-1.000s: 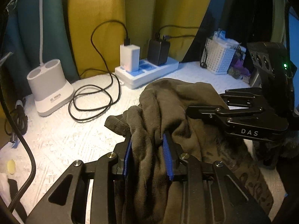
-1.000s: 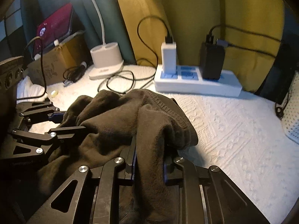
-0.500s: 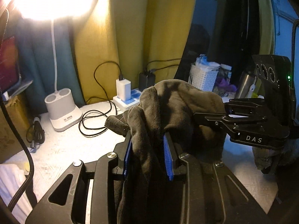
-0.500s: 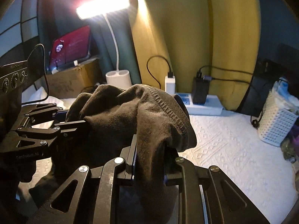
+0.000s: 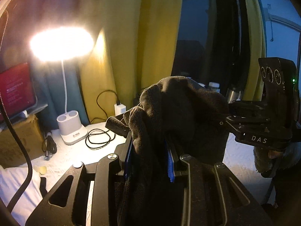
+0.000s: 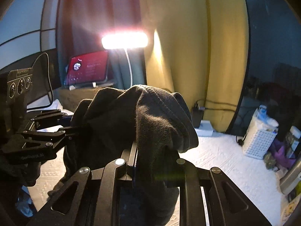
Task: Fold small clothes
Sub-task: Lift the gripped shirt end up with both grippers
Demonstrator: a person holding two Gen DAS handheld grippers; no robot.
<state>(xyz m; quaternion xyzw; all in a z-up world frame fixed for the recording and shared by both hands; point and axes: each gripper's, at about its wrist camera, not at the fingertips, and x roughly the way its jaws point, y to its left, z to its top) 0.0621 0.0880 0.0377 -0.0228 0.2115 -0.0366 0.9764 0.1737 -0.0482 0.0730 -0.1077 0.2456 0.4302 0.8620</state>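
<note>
A dark brown garment (image 5: 180, 113) hangs in the air above the white table, bunched and draped over both grippers. My left gripper (image 5: 149, 160) is shut on one edge of it, blue pads pressed into the cloth. In the right wrist view my right gripper (image 6: 150, 162) is shut on another edge of the garment (image 6: 143, 120), whose stitched hem curls over the fingers. The right gripper (image 5: 225, 121) comes in from the right in the left wrist view. From the left edge of the right wrist view, the left gripper (image 6: 79, 129) reaches into the cloth. The cloth hides the fingertips.
A lit white desk lamp (image 5: 72, 130) stands at the back left with a coiled black cable (image 5: 97, 139) beside it. A power strip with chargers (image 6: 202, 126) lies by the yellow curtain (image 6: 188, 56). At the right is a white basket (image 6: 257, 137). A red screen (image 6: 88, 69) rests on a cardboard box.
Both grippers have risen with the garment, lifting it off the table. The table and power strip have dropped lower in both views, and the lamp head has come into sight.
</note>
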